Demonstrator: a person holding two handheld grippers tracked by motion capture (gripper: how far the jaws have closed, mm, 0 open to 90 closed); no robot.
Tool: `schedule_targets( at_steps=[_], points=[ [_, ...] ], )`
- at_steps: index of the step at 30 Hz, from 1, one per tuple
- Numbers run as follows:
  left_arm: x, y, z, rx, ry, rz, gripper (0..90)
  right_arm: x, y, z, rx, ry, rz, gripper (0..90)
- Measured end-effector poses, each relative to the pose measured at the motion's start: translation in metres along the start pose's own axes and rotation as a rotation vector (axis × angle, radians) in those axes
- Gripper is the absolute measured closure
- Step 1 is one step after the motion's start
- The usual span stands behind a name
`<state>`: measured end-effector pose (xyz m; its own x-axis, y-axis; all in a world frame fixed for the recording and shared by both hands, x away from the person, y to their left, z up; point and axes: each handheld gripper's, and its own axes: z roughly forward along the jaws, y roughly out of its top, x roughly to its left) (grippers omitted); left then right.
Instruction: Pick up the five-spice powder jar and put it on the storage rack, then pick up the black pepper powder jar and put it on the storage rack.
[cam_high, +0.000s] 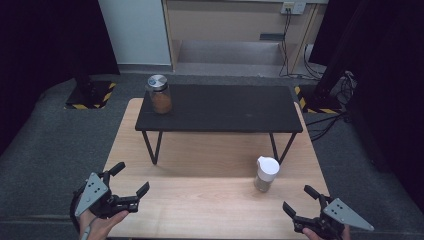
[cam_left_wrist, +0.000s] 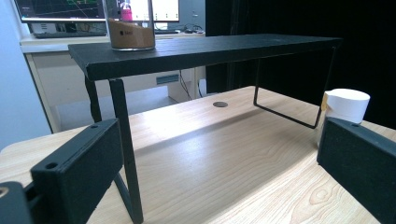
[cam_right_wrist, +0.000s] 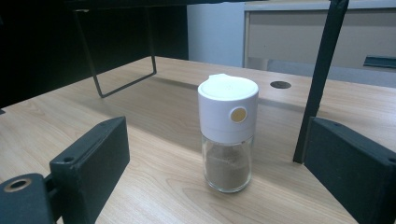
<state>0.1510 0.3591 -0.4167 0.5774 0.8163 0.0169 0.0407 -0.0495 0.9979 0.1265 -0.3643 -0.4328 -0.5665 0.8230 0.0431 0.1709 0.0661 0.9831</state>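
A: Two hand-held grippers appeared at the near edge of the wooden tabletop. How did each one stand?

B: The left hand-held gripper was at the near left corner, its jaws spread wide and holding nothing. The right hand-held gripper was at the near right corner, jaws likewise spread and empty. Each carried a grey three-cornered plate on top, and a hand gripped the left one from below.

A: What stood on the tabletop?

B: A black shelf on thin metal legs spanned the far half. Near its front right leg, on the wood itself, stood a small glass shaker with a white cap; it held a brown powder. In the right gripper view the shaker stood upright between the two jaws but farther off, touching neither, with a round yellow spot on the side of its cap.

A: And on the shelf?

B: A glass jar with a silver lid stood at the shelf's left end, filled partway with brown material. In the left gripper view the jar showed at the upper left on the shelf, and the white-capped shaker stood just beyond the right-hand jaw.

A: How far apart were jar and shaker?

B: Well apart: the jar on the shelf at far left, the shaker on the tabletop at near right.
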Motion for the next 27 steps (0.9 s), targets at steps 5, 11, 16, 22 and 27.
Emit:
schedule_targets(
  at_steps=[5, 11, 16, 22, 27],
  points=[
    [-0.0002, 0.0000, 0.0003, 0.001, -0.002, -0.001, 0.0, 0.0000, 0.0000, 0.0002, 0.000, 0.001, -0.001, 7.6],
    [-0.0005, -0.0001, 0.0000, 0.000, -0.003, -0.002, 0.0, -0.0002, 0.0000, 0.0005, 0.001, 0.003, 0.003, 7.6],
    [0.0011, -0.0012, -0.0004, -0.006, -0.001, -0.017, 0.0, -0.0002, -0.0003, 0.0001, 0.000, 0.003, 0.002, 7.6],
    [0.0014, -0.0014, -0.0011, -0.004, 0.004, -0.014, 0.0, -0.0006, 0.0002, 0.0014, 0.002, 0.006, 0.004, 7.6],
    [0.0016, -0.0014, -0.0014, -0.007, 0.005, -0.018, 0.0, -0.0007, -0.0002, 0.0008, 0.001, 0.003, 0.007, 7.6]
  ],
)
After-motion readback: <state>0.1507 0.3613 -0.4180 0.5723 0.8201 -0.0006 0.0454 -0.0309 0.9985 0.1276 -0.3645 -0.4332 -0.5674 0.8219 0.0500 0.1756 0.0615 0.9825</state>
